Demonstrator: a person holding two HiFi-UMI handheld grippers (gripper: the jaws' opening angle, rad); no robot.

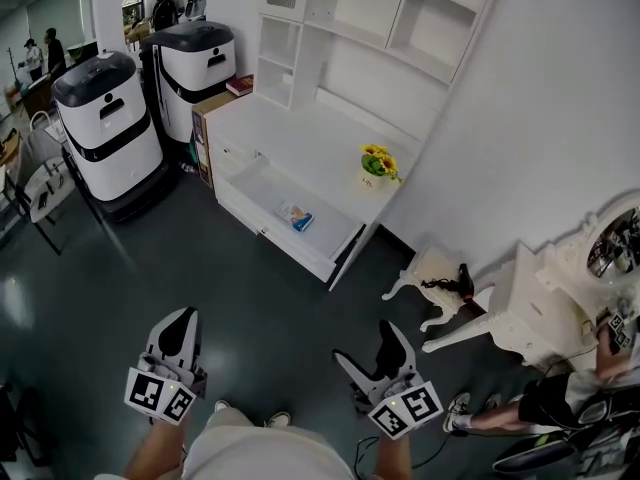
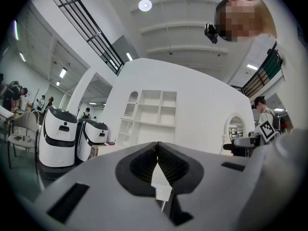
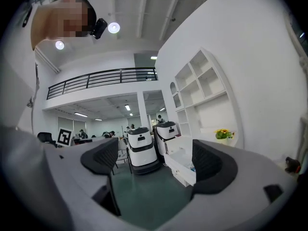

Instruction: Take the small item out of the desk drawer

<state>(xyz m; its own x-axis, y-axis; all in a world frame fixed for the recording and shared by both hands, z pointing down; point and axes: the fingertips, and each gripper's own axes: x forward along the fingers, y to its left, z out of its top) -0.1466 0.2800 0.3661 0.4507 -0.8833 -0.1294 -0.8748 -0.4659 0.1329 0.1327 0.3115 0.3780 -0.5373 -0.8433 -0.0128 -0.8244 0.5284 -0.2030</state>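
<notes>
Gaping wide, R tool (image 3: 154, 158) empty; L tool (image 2: 157, 148) shut, empty.

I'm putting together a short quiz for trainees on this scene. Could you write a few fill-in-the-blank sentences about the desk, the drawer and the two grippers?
1. The desk drawer stands ____, with the small item lying inside it.
2. The flowers on the desk are ____ in colour.
3. The jaws of the left gripper are ____, with nothing between them.
4. The right gripper holds ____ between its open jaws.

Missing words: open; yellow; shut; nothing.
</notes>
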